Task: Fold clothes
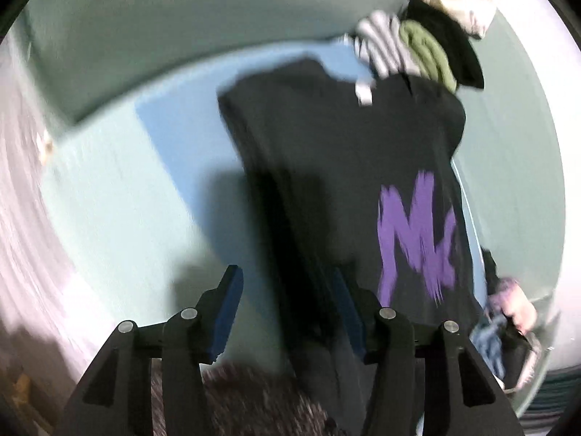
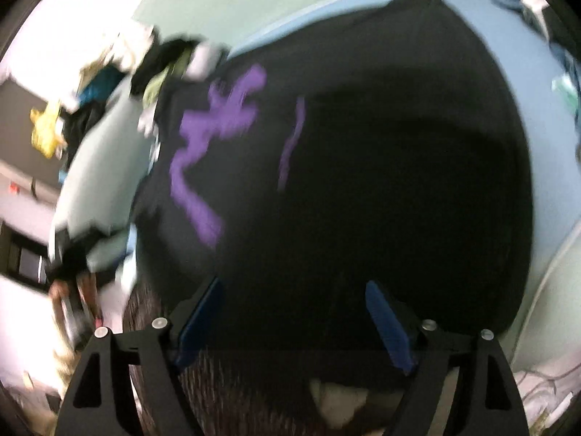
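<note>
One black cotton T-shirt with purple brush-style lettering (image 1: 348, 181) is lying spread over a light blue bed sheet (image 1: 120, 196), filling the centre of both views. In the left wrist view the shirt is extending from 6 o'clock toward 12 o'clock, with its print (image 1: 417, 236) sitting at 4 o'clock. In the right wrist view the same shirt (image 2: 363, 181) is covering most of the frame, the print (image 2: 214, 138) showing at 10 o'clock.

Two tongs are appearing, one per view. The left tongs (image 1: 287, 312) are standing wide open with blue pads apart; dark fabric is passing between them, yet nothing is being pinched. The right tongs (image 2: 294, 319) are likewise gaping wide above the shirt, gripping nothing.

One heap of unfolded clothes (image 1: 428, 36), including striped grey, olive green, black and cream pieces, is resting at 1 o'clock in the left view, touching the shirt's far edge. The right view is showing that heap (image 2: 170, 65) at 10 o'clock, and only it is revealing a yellow garment (image 2: 45, 127) at 9 o'clock. Only the left view is showing a person's hand (image 1: 515, 301) at 4 o'clock. Heavy motion blur is obscuring finer detail.
</note>
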Demonstrator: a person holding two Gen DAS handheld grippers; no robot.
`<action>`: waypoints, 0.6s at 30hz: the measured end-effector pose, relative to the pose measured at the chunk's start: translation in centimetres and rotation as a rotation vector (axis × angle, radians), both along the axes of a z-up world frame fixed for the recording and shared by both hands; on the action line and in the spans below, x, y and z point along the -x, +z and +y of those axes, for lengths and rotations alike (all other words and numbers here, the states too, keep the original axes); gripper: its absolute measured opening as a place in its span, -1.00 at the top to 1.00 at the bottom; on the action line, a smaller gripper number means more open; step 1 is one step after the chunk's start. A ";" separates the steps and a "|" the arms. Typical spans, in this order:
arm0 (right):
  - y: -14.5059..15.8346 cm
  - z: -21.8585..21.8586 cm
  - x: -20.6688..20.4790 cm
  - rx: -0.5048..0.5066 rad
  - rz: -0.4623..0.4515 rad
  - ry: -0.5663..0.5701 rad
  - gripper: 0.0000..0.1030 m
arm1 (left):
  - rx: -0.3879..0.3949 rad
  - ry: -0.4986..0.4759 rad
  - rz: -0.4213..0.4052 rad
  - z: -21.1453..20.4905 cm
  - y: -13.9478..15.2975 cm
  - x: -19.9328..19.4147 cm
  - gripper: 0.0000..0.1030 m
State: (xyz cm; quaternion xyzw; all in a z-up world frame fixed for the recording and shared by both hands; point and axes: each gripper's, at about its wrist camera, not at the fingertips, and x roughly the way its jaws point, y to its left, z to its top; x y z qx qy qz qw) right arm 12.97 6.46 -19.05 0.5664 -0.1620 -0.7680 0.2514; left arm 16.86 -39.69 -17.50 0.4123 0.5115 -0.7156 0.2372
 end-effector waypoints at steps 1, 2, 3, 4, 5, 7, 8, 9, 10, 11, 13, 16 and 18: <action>-0.2 -0.1 -0.8 -0.003 -0.007 0.010 -0.63 | -0.028 0.007 0.016 0.3 -0.3 -0.3 -0.04; -0.1 -0.1 -1.3 -0.001 -0.011 0.017 -0.63 | -0.056 0.015 0.037 0.6 -0.5 -0.6 -0.04; -0.1 0.1 -2.0 0.004 -0.011 0.021 -0.63 | -0.083 0.009 0.083 1.0 -0.5 -0.9 -0.04; -0.1 0.5 -2.6 0.012 -0.009 0.013 -0.63 | -0.111 -0.003 0.137 1.4 -0.4 -1.3 -0.04; 0.0 1.0 -3.0 0.021 -0.008 0.000 -0.63 | -0.132 -0.023 0.179 1.8 -0.2 -1.4 -0.04; 0.2 2.6 -3.6 0.033 -0.006 -0.046 -0.63 | -0.147 -0.080 0.225 2.4 0.3 -1.0 -0.04; 0.4 3.6 -3.7 0.033 0.002 -0.077 -0.63 | -0.130 -0.121 0.206 2.7 0.7 -0.4 -0.04; 0.8 4.5 -3.7 0.035 0.011 -0.102 -0.63 | -0.110 -0.163 0.183 3.0 0.9 0.2 -0.04; 1.1 5.3 -3.8 0.036 0.020 -0.131 -0.63 | -0.098 -0.198 0.168 3.3 1.1 0.7 -0.04; 1.3 6.2 -3.9 0.037 0.029 -0.163 -0.63 | -0.087 -0.227 0.168 3.7 1.3 1.2 -0.04; 1.8 7.9 -4.1 0.037 0.046 -0.226 -0.63 | -0.057 -0.296 0.153 4.7 1.6 2.3 -0.04; 2.5 9.3 -5.0 0.031 0.078 -0.267 -0.63 | -0.004 -0.422 0.085 6.2 1.4 4.3 -0.04; 3.0 10.2 -5.6 0.026 0.099 -0.287 -0.63 | 0.024 -0.472 0.055 6.9 1.0 5.2 -0.04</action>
